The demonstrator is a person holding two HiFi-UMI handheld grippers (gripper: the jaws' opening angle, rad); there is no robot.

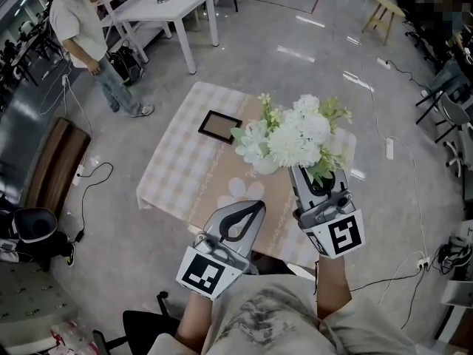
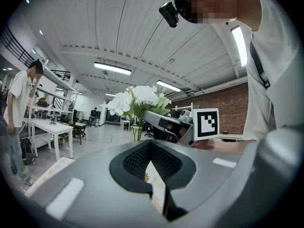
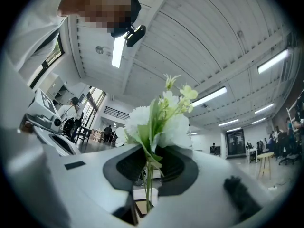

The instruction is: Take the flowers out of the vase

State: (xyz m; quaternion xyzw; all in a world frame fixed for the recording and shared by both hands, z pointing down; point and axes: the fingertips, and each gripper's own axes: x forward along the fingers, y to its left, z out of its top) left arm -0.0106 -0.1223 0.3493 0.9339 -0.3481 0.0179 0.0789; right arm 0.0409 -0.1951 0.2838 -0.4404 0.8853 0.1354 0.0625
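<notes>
A bunch of white flowers (image 1: 295,135) with green leaves stands over the far right part of a checked-cloth table (image 1: 185,168). A pale vase (image 1: 264,165) shows dimly under the blooms. My right gripper (image 1: 314,176) reaches into the bunch's right side, its tips hidden by leaves. In the right gripper view that gripper (image 3: 149,151) is shut on a green flower stem (image 3: 150,184) that rises into white blooms. My left gripper (image 1: 255,205) hovers over the table's near edge, shut and empty. In the left gripper view, that gripper (image 2: 149,144) points level toward the flowers (image 2: 137,99).
A dark flat frame (image 1: 219,126) lies on the table left of the flowers. A person (image 1: 81,28) stands at the far left beside a white table (image 1: 166,6). A brown bench (image 1: 55,161) and cables sit on the floor at left, and a wooden stool (image 1: 384,13) at far right.
</notes>
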